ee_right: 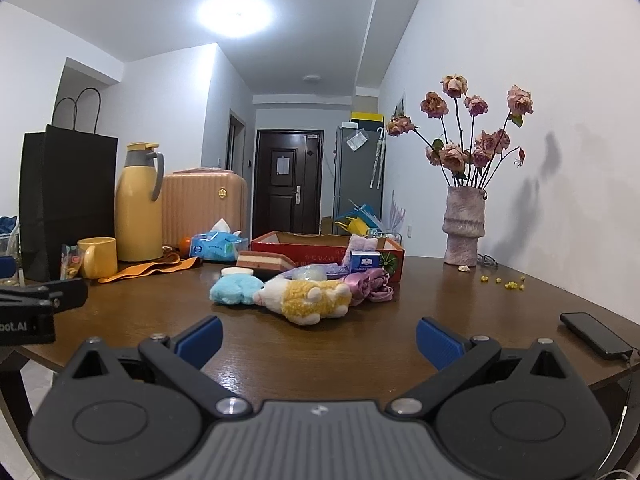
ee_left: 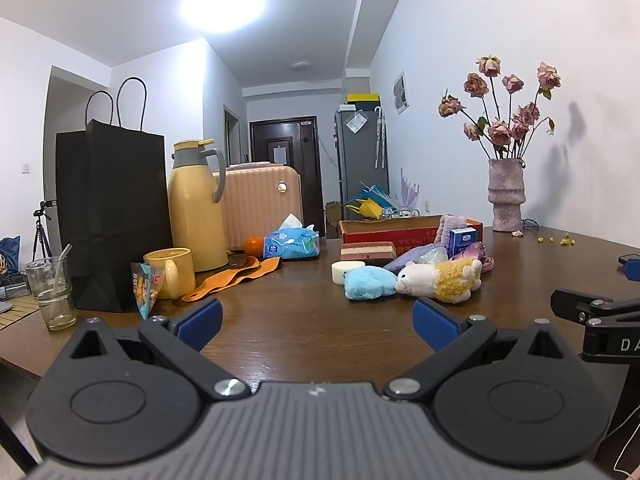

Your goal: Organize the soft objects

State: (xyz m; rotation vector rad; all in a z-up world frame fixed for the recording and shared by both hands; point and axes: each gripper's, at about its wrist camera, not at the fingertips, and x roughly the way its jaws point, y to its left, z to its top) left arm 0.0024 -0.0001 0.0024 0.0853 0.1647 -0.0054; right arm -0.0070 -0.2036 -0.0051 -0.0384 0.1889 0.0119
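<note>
Table [ee_right: 360, 344], wood. Yellow-and-white plush [ee_right: 306, 298] lying on its side, touching blue plush [ee_right: 234, 289] on its left; red box [ee_right: 328, 246] behind both. Left gripper [ee_left: 316, 322] and right gripper [ee_right: 318, 338]: jaws spread wide, empty, near side of the plushes, apart from them.

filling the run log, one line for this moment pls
stage: pre-grasp | left tool: open, empty | right tool: open, empty | plush toys: on table, untouched
</note>
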